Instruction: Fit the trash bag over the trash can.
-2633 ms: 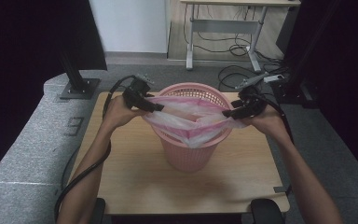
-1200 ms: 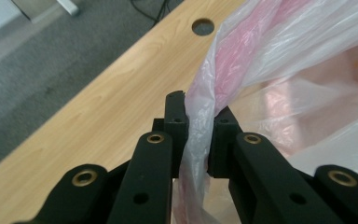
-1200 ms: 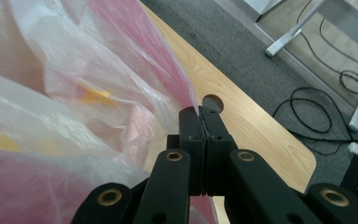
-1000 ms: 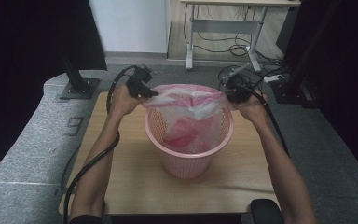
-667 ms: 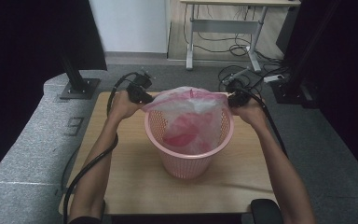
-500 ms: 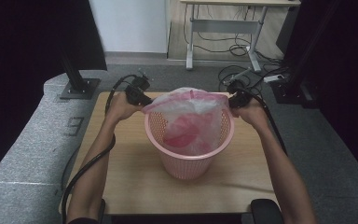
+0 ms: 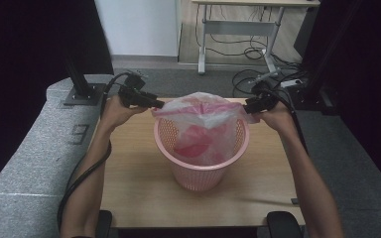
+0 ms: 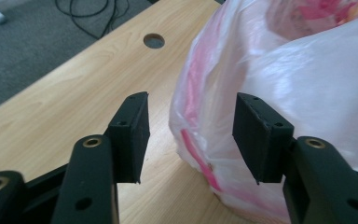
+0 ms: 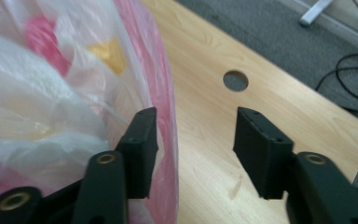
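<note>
Left gripper: jaws just been opening, now spread; bag edge bulges between them, no pad pressing it.
Right gripper: jaws just been opening, now apart; bag film beside its left jaw, not pinched.
Plastic bag: draped over pink basket rim, between both grippers.
Table: under basket.

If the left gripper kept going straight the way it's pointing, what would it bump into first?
Most likely the plastic bag. The left gripper has just been opening, and a fold of the bag already sits between its jaws, unpinched. Behind it should be the pink basket, though depth is unclear.
</note>
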`<state>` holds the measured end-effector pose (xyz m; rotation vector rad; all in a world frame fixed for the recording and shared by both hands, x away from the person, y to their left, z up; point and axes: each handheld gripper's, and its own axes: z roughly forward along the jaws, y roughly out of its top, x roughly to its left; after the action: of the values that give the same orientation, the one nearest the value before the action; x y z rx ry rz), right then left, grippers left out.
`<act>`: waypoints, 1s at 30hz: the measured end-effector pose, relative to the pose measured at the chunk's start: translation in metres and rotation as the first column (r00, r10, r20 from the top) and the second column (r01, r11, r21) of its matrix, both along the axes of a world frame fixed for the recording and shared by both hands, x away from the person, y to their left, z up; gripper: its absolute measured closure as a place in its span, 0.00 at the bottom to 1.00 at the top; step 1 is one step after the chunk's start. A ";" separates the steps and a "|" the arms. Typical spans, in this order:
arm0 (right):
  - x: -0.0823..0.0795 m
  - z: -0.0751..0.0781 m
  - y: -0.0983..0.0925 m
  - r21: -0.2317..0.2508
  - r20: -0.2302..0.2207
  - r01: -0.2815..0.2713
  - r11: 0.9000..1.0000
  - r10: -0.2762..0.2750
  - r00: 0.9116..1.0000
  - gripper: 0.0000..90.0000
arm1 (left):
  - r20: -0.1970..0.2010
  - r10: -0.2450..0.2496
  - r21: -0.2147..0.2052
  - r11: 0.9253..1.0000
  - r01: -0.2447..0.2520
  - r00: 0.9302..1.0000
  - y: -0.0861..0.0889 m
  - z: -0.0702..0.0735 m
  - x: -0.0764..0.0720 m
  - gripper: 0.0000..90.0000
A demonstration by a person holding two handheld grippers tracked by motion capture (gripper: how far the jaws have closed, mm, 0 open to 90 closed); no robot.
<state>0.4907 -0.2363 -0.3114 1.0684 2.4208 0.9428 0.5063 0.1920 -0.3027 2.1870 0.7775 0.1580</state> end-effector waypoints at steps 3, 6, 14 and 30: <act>-0.007 0.011 -0.006 0.008 0.001 -0.029 1.000 0.029 1.000 0.47 | 0.016 -0.025 0.018 1.000 0.025 1.000 0.002 0.009 -0.008 0.48; -0.017 0.022 -0.011 0.019 0.012 -0.063 0.998 0.063 0.998 0.45 | 0.022 -0.051 0.051 0.997 0.050 0.998 0.002 0.017 -0.018 0.44; -0.042 0.044 -0.025 0.007 0.026 -0.107 0.994 0.107 0.994 0.41 | 0.014 -0.132 0.086 0.988 0.130 0.991 0.013 0.039 -0.044 0.32; -0.048 0.050 -0.002 0.021 0.063 -0.265 0.964 0.263 0.963 0.42 | 0.095 -0.308 0.172 0.942 0.289 0.947 -0.019 0.039 -0.062 0.24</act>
<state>0.4425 -0.2383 -0.2611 0.7245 2.5493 1.0790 0.4444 0.1729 -0.2634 2.3892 0.3676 0.2007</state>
